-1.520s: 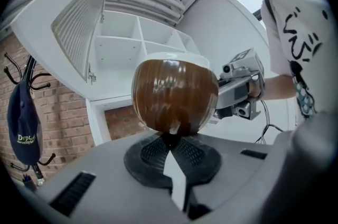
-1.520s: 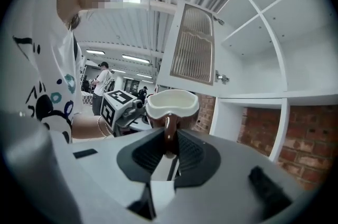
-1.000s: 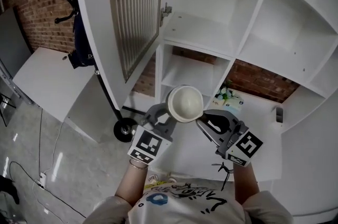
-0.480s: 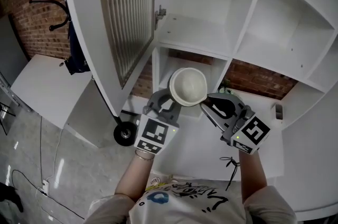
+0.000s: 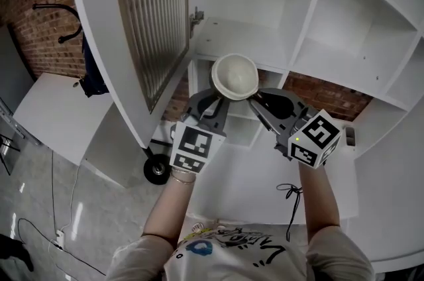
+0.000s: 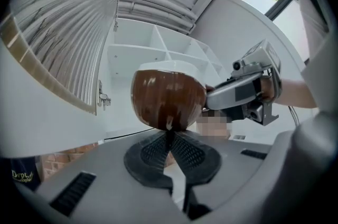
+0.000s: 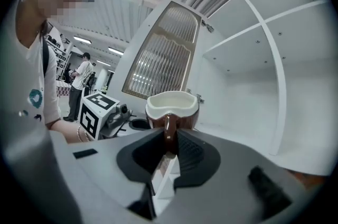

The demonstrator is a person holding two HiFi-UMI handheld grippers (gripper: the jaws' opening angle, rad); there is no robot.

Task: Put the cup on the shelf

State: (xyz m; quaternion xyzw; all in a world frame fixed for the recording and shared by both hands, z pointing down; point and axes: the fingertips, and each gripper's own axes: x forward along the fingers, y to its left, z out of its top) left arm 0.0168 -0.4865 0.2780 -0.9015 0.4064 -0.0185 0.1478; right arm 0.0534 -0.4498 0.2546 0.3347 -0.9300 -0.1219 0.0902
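Head view shows only the white inside of the cup (image 5: 234,76); its rim hides the jaw tips. The cup hangs in the air before the white shelf (image 5: 248,41), with the ribbed door (image 5: 149,14) open at its left. Right gripper view: the right gripper (image 5: 260,103) pinches the brown handle (image 7: 168,133). Left gripper view: the left gripper (image 5: 213,103) pinches a thin brown part under the cup; which part is unclear.

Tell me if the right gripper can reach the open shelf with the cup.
Probably yes. The right gripper holds the cup by its handle before the shelf; the door stands swung aside, and nothing shows between them.
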